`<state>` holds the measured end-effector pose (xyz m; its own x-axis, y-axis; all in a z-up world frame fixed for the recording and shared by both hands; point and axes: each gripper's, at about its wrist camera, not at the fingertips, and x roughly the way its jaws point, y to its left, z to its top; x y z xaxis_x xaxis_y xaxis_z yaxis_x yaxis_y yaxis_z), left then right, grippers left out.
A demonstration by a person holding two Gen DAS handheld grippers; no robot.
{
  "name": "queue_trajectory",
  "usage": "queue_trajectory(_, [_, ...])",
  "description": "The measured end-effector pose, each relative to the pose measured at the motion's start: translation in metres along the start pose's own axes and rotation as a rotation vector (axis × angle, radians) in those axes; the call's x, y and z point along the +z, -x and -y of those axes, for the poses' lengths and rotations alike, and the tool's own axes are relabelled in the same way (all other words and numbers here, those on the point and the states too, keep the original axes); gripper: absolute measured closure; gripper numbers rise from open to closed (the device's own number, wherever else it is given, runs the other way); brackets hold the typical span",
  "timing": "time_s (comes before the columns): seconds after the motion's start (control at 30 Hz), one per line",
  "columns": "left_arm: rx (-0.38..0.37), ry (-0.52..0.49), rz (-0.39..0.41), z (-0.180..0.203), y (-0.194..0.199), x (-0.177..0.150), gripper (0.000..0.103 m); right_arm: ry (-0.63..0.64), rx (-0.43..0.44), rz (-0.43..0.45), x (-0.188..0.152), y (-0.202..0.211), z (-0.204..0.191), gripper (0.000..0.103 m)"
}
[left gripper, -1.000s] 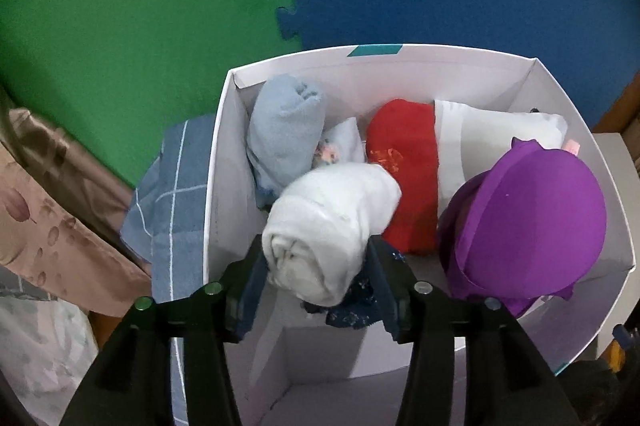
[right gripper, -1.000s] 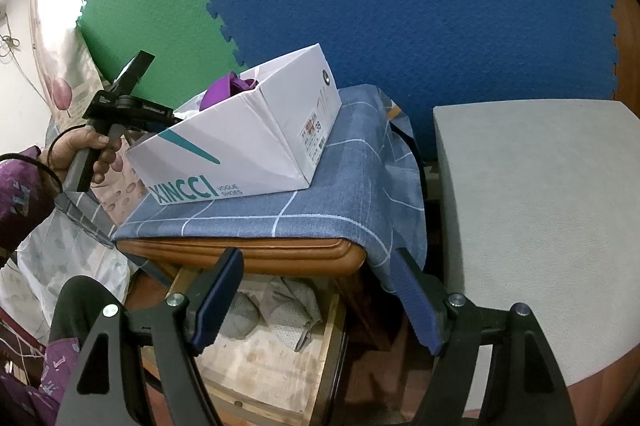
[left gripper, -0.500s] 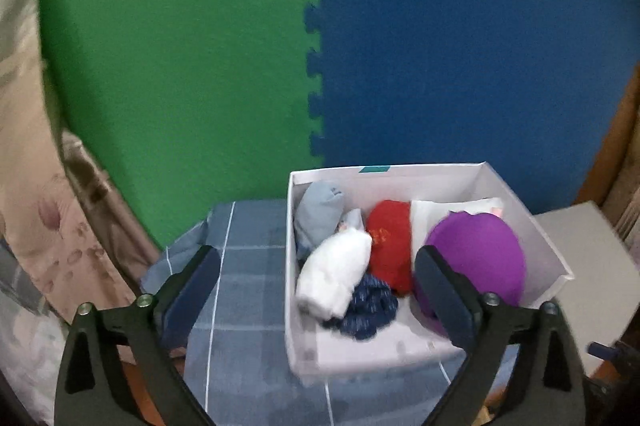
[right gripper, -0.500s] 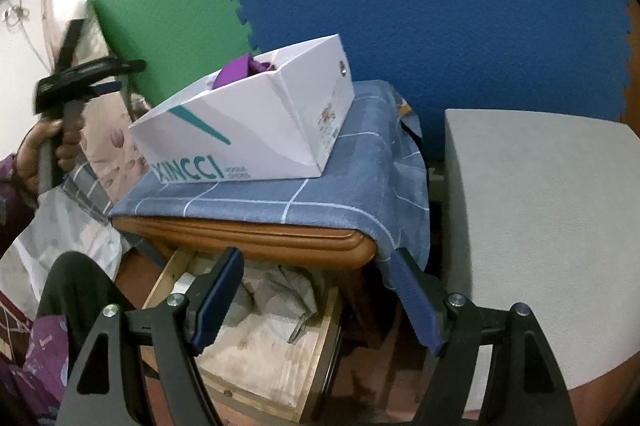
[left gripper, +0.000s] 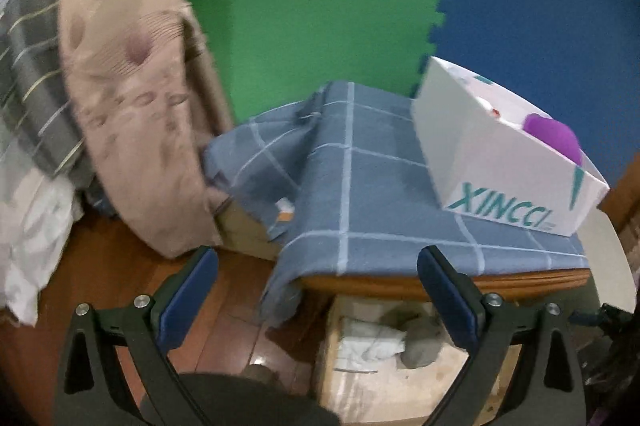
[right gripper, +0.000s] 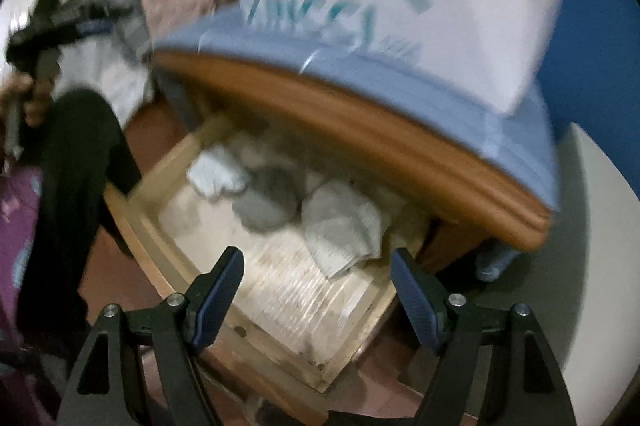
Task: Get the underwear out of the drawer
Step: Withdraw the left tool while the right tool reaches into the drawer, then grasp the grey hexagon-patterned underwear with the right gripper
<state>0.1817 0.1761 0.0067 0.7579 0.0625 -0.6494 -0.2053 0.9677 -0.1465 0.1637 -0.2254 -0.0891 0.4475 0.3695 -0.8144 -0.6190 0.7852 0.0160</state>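
Both tools open, empty: left tool (left gripper: 318,294), right tool (right gripper: 318,290). Grey underwear (right gripper: 340,222) near drawer (right gripper: 280,310) back edge to be pinched by right tool at bunched middle.

So the left gripper (left gripper: 318,290) lets go of the white roll and its jaws have just been opening, nothing between them now. It's backed off from over the white box (left gripper: 496,162), which now sits in the right of its frame. The right gripper (right gripper: 318,290) tips down over the open drawer (right gripper: 280,290), grey underwear (right gripper: 340,226) now mid-frame, everything blurry.
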Motion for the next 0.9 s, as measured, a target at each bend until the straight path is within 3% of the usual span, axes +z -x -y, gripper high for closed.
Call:
queue_trajectory(0.1, [-0.041, 0.052, 0.072, -0.01, 0.014, -0.01, 0.004, 0.084, -0.021, -0.071, 0.005, -0.028, -0.015, 0.025])
queue_trajectory(0.2, [-0.042, 0.036, 0.134, -0.01, 0.02, -0.012, 0.002, 0.168, -0.047, -0.165, 0.006, -0.06, -0.027, 0.026])
queue_trajectory(0.4, [-0.017, -0.083, 0.138, 0.009, 0.021, -0.015, 0.002, 0.342, -0.194, -0.271, 0.003, -0.119, -0.043, 0.025])
queue_trajectory(0.57, [-0.003, -0.111, 0.126, 0.013, 0.018, -0.016, 0.001, 0.445, -0.34, -0.323, -0.006, -0.155, -0.044, 0.026])
queue_trajectory(0.67, [-0.01, -0.091, 0.113, 0.01, 0.016, -0.016, 0.001, 0.488, -0.387, -0.323, -0.007, -0.167, -0.046, 0.026])
queue_trajectory(0.9, [-0.018, -0.059, 0.083, 0.005, 0.01, -0.015, 0.001, 0.528, -0.409, -0.328, -0.008, -0.184, -0.047, 0.026])
